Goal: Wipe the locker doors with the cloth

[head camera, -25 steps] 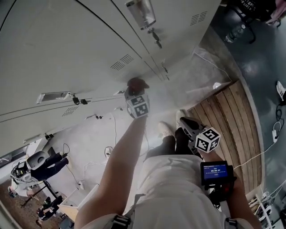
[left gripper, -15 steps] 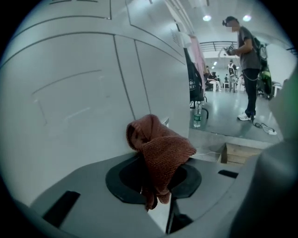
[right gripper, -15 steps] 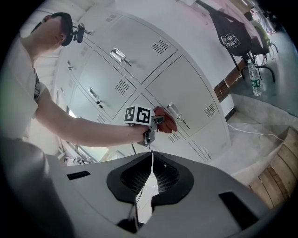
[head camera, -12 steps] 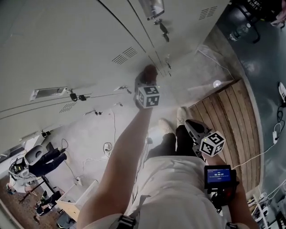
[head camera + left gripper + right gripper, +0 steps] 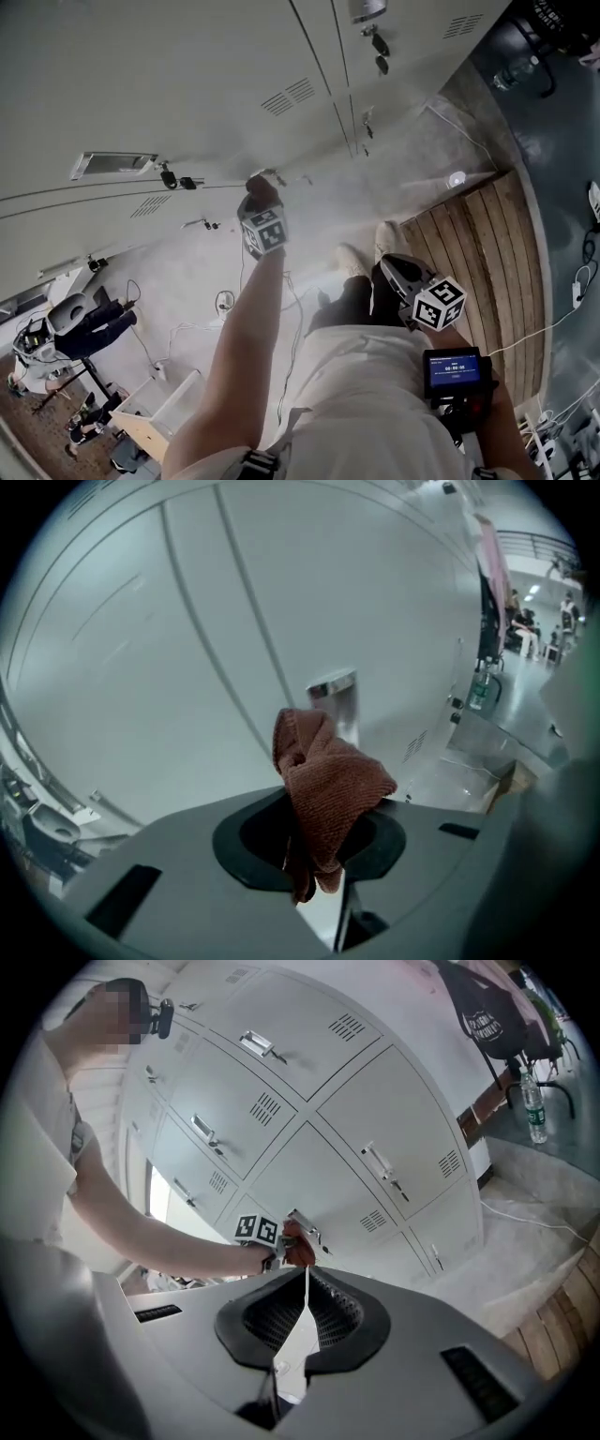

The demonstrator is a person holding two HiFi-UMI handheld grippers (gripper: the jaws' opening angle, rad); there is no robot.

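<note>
My left gripper (image 5: 262, 208) reaches out at arm's length and presses a rust-brown cloth (image 5: 262, 187) against the pale grey locker doors (image 5: 187, 84), near a seam between two doors. In the left gripper view the gripper (image 5: 319, 841) is shut on the bunched cloth (image 5: 325, 778), which stands up against a locker door (image 5: 169, 658) below a metal handle (image 5: 335, 696). My right gripper (image 5: 401, 272) hangs low by my hip, away from the lockers. Seen from its own camera, the right gripper (image 5: 305, 1283) is shut and holds nothing, and the left gripper (image 5: 274, 1241) and cloth (image 5: 299, 1248) show against the lockers (image 5: 394, 1119).
Locker handles (image 5: 367, 9), vents (image 5: 289, 96) and latches (image 5: 171, 177) stud the doors. A concrete floor (image 5: 187, 272) with cables meets a wooden platform (image 5: 487, 244) at the right. A small screen (image 5: 452, 364) sits on my right forearm. A water bottle (image 5: 532, 1110) stands far right.
My left gripper swept the cloth up and right along the door, then back down and left toward the door seam. The right gripper stayed by my hip.
</note>
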